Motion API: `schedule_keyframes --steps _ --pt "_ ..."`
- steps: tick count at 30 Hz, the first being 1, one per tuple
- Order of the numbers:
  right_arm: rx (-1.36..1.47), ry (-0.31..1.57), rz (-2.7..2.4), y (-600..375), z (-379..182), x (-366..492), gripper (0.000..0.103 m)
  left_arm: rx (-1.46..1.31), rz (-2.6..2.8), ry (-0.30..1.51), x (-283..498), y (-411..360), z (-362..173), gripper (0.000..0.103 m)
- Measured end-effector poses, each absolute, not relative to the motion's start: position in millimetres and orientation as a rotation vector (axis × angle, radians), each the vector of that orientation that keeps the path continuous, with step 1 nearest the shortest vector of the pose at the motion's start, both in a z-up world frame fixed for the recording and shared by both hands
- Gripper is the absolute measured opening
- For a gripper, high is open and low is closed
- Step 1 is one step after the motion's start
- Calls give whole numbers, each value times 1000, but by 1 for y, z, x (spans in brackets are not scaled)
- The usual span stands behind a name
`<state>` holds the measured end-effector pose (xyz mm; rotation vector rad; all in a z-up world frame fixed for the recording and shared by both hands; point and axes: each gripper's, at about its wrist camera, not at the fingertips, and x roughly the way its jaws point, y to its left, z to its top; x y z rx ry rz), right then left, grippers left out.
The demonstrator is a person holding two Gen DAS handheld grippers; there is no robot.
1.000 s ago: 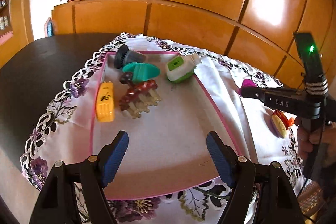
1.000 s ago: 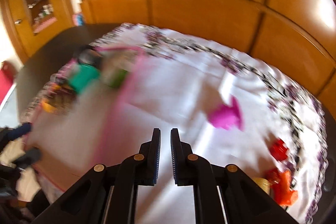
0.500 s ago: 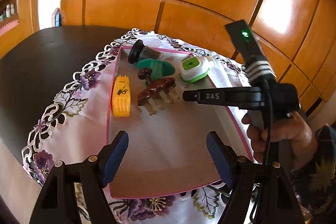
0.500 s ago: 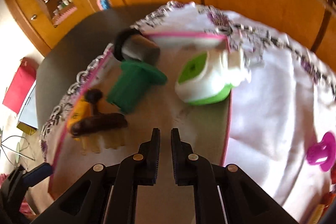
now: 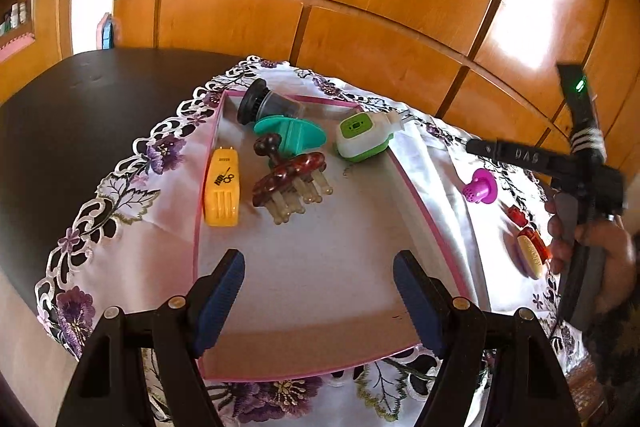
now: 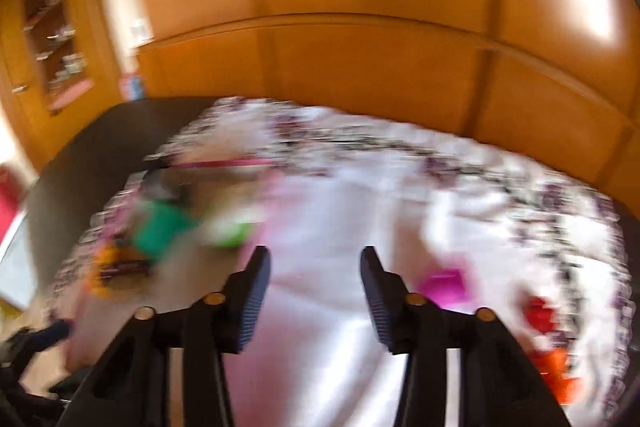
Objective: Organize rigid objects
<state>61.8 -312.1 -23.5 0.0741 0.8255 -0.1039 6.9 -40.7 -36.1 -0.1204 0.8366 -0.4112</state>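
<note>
We have five things on the pink tray (image 5: 416,195); the pink toy (image 5: 480,185) and red pieces (image 5: 530,247) wait on the surface right of it. Left gripper (image 5: 318,301) spread, empty; right gripper (image 6: 314,299) opening, empty.

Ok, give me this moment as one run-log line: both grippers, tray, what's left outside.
left gripper: open, empty, over tray | right gripper: opening, empty | in tray: five items | on cloth: pink piece, red-orange pieces
</note>
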Motion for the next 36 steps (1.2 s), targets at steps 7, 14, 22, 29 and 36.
schedule_keyframes --steps 7,14,22,29,36 --pt "-49 1064 -236 -349 -89 79 62 -114 -413 839 7 -42 -35 77" --pt "23 1023 -211 -350 -88 71 2 -109 -411 836 8 -42 -35 77" --pt "-28 893 -111 -316 -38 72 1 -127 -424 829 8 -39 -31 77" --pt "86 904 -216 -358 -41 72 52 -148 -424 819 9 -33 -27 77" --pt "125 952 -228 -378 -63 95 65 -135 -427 828 12 -39 -27 77"
